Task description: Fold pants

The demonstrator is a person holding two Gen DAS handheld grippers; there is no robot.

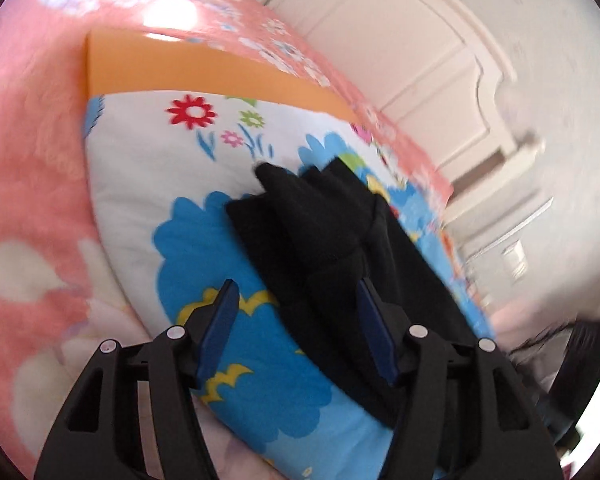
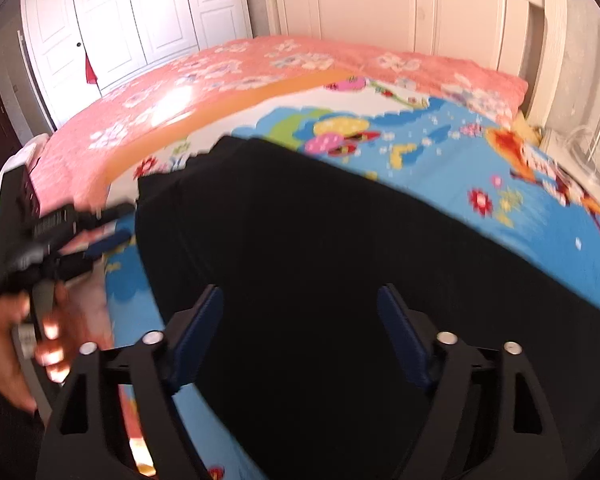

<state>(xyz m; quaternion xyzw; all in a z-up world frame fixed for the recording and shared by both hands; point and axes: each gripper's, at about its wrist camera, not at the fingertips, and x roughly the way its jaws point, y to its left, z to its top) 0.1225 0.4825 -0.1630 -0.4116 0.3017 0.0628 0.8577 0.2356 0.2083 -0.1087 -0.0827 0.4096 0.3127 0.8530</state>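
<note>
White wardrobe doors [image 2: 112, 16] and a cream headboard [image 2: 420, 4] back a bed spread with a pink floral blanket [image 2: 228, 68], and on that lies a cartoon-print quilt [image 2: 452, 152] with an orange border, which serves as the folding surface. Black pants [image 2: 320, 260] lie on the quilt, covering most of its near side in the right wrist view, their long axis running roughly from the quilt's wardrobe-side edge toward its near headboard-side corner. At the wardrobe-side end the cloth is bunched into a folded ridge [image 1: 300, 216] that rises off the quilt's blue cloud print. The left gripper [image 1: 296, 332] has its jaws apart and nothing pinched; one blue pad [image 1: 220, 320] is over bare quilt and the other sits at the edge of the black cloth, so the bunched end lies ahead of and slightly to one side of the fingers. In the right wrist view the same tool, held by a hand [image 2: 28, 340], appears just off the quilt's wardrobe-side edge, beside the pants' end. The right gripper [image 2: 300, 336] hovers over the broad middle of the pants with jaws parted and no fabric visibly caught between its pads, though blur makes contact hard to rule out. Judging by this layout, the left hand is nearer the loose end and the right nearer the body of the garment, so a fold would likely carry that end along the long axis.
</note>
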